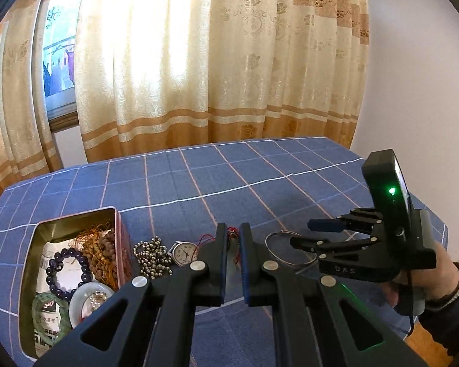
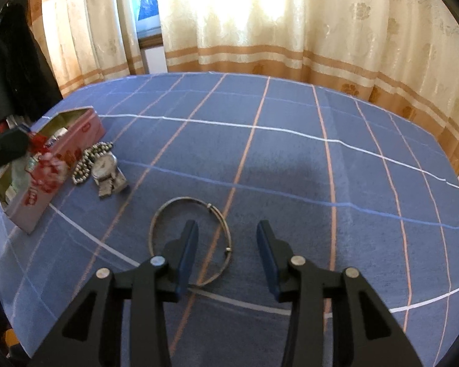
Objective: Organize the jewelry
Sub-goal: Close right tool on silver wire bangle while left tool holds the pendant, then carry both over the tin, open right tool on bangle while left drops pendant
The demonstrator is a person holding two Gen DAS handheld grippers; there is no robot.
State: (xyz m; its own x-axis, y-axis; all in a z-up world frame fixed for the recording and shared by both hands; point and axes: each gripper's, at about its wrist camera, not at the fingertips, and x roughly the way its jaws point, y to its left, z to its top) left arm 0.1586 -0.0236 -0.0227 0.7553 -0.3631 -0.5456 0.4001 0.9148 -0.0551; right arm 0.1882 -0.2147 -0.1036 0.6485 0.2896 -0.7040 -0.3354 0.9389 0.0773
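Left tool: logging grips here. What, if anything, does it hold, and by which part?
Left tool, shut on a red cord between its tips; which part is hidden.

blue checked tablecloth (image 2: 290, 159) with pink tin (image 2: 61, 153), bead bracelet (image 2: 85, 159), watch (image 2: 105, 168), silver bangle (image 2: 189, 238)

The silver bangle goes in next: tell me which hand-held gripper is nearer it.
Right. The right hand-held gripper hangs open directly over the silver bangle; the left hand-held gripper is beside it, toward the watch.
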